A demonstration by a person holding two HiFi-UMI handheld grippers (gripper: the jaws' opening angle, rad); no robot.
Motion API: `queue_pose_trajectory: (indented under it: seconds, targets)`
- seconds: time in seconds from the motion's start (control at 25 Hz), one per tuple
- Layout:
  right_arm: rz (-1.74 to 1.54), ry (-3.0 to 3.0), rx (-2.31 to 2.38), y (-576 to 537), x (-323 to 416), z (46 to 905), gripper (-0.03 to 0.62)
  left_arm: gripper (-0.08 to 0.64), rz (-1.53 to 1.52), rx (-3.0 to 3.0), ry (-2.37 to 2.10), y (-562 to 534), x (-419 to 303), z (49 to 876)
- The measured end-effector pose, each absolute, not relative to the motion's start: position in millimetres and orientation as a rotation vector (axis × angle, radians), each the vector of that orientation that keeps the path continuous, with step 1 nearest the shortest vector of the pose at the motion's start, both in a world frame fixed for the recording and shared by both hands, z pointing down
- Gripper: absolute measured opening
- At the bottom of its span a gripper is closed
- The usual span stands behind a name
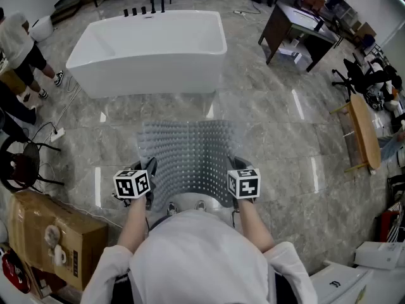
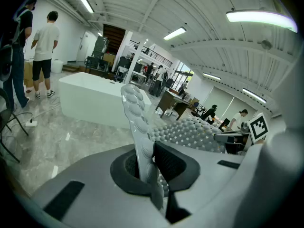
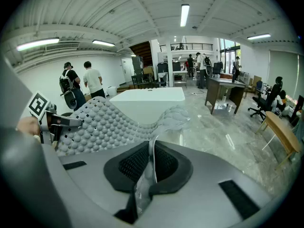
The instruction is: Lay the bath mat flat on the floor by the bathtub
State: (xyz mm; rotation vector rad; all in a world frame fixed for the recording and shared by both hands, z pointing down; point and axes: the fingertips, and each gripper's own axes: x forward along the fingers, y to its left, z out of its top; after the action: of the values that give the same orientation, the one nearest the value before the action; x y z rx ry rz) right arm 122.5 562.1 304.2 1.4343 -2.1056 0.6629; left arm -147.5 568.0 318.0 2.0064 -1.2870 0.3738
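Here, grey marble-pattern floor [image 1: 278, 125] is seen across whole head view. White bathtub [image 1: 149, 49] is placed at top of that view, ahead of person. Grey studded bath mat [image 1: 186, 154] is held spread between both grippers, on near side of bathtub, surface bowed and rippled; whether far edge touches floor cannot be told. Left gripper [image 2: 151, 163] is closed on mat's left near edge, which is pinched upright between pads. Right gripper [image 3: 148, 167] is clamped on mat's right near edge.
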Motion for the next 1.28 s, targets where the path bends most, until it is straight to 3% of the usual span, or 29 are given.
queue_pose_trajectory:
  seconds: [1.28]
  targets:
    - [0.751, -2.214, 1.351, 522, 168, 310, 0.04, 0.045, 0.306, 1.905, -1.363, 551, -111, 332]
